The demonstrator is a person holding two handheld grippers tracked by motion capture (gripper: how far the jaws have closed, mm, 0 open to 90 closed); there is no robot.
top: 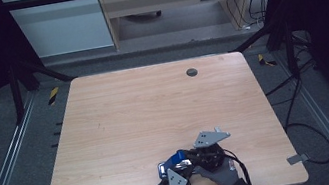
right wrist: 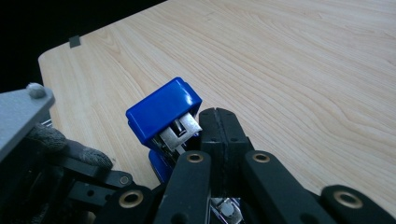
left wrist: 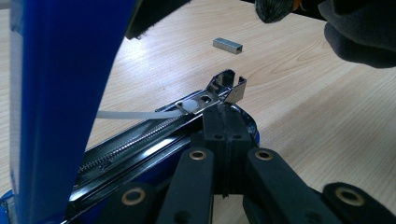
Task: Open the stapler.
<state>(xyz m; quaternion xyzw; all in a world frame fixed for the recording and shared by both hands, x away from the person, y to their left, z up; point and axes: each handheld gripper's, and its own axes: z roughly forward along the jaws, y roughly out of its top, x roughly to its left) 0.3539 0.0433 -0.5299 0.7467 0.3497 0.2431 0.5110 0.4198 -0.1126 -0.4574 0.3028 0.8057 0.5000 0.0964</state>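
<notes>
black jaws of the left gripper (left wrist: pixel 224 140) were shut beside the open blue stapler (left wrist: pixel 60 93), the right gripper (right wrist: pixel 223 135) was shut by its lid, and the staple strip (left wrist: pixel 228 45) still lay unloaded on the table (left wrist: pixel 327 116).

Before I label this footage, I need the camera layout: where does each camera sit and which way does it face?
High view: above the near edge, looking forward and down on the table; gloved hands and both grippers show.
Left gripper view: on the left gripper, looking along its shut jaws over the open stapler's magazine toward a staple strip.
Right gripper view: on the right gripper, shut jaws beside the stapler's blue cover.
All three show the stapler.
</notes>
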